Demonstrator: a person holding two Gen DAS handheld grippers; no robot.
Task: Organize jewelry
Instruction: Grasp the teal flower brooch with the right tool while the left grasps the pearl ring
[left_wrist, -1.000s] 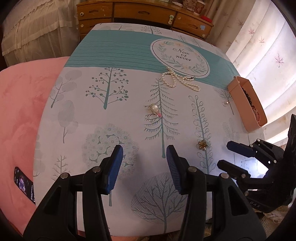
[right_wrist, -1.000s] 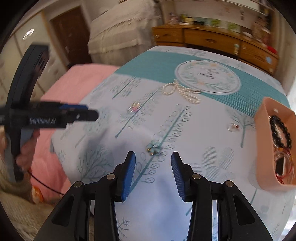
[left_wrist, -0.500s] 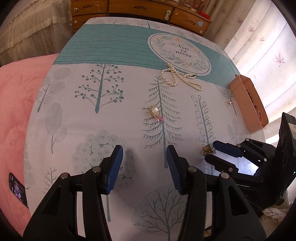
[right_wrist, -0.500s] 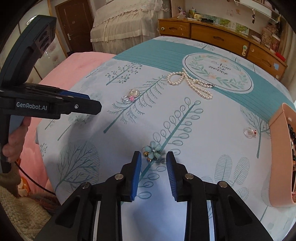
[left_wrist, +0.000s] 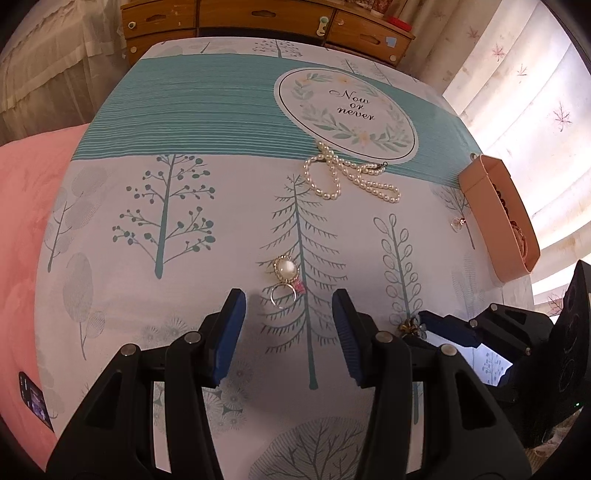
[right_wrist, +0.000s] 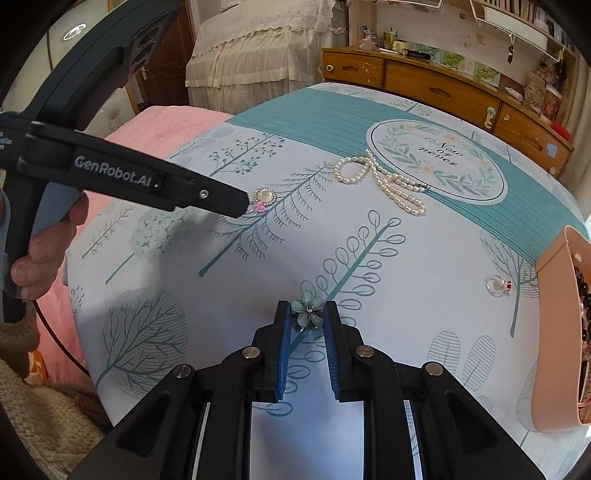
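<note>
The flower brooch (right_wrist: 307, 314) lies on the printed tablecloth (right_wrist: 406, 295), clamped between the fingers of the right gripper (right_wrist: 306, 318) — jaws narrowed onto its petals. The left gripper (left_wrist: 288, 325) is wide open and holds nothing; the pearl ring (left_wrist: 285, 269) and a thin ring (left_wrist: 283, 295) (touching each other) lie just ahead of it. The pearl necklace (left_wrist: 347, 177) lies farther back, and the pink tray (left_wrist: 502, 236) stands at the cloth's right edge.

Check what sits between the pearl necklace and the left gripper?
Left wrist view: the white-stone ring and pink-stone ring lie between the pearl necklace and left gripper.
</note>
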